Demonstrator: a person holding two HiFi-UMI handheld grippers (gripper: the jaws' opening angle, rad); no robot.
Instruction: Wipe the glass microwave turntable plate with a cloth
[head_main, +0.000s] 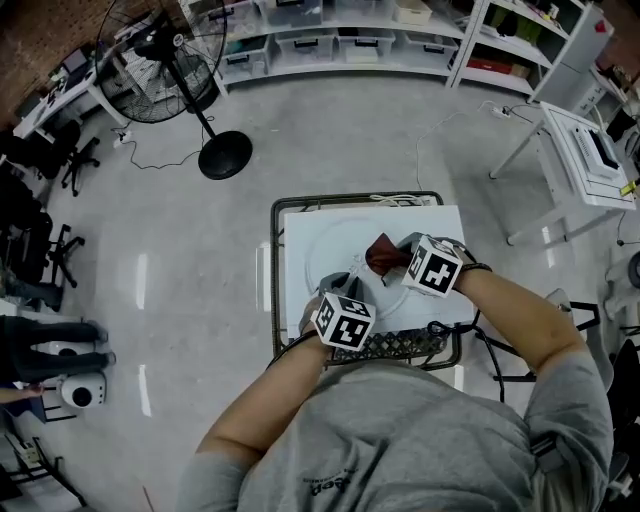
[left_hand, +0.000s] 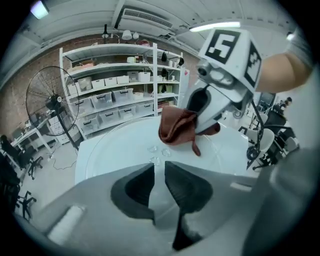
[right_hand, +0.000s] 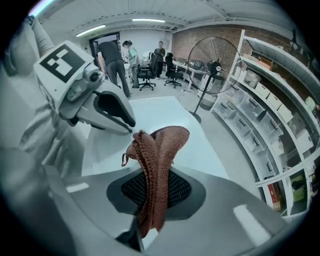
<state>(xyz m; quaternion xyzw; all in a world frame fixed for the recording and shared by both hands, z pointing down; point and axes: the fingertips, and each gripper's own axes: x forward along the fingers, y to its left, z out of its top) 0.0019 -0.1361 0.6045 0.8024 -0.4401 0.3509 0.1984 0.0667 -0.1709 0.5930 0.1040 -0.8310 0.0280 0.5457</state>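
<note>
The clear glass turntable plate lies on a white table top; in the left gripper view it fills the middle as a wide disc. My left gripper is at the plate's near edge, and its jaws are shut on the glass rim. My right gripper is shut on a bunched brown cloth, held over the plate's right part. In the right gripper view the cloth stands up between the jaws. In the left gripper view the cloth hangs from the right gripper.
The table top sits on a dark metal frame with a mesh part at the near edge. A standing fan and storage shelves are behind, and a white desk is to the right. People stand far off.
</note>
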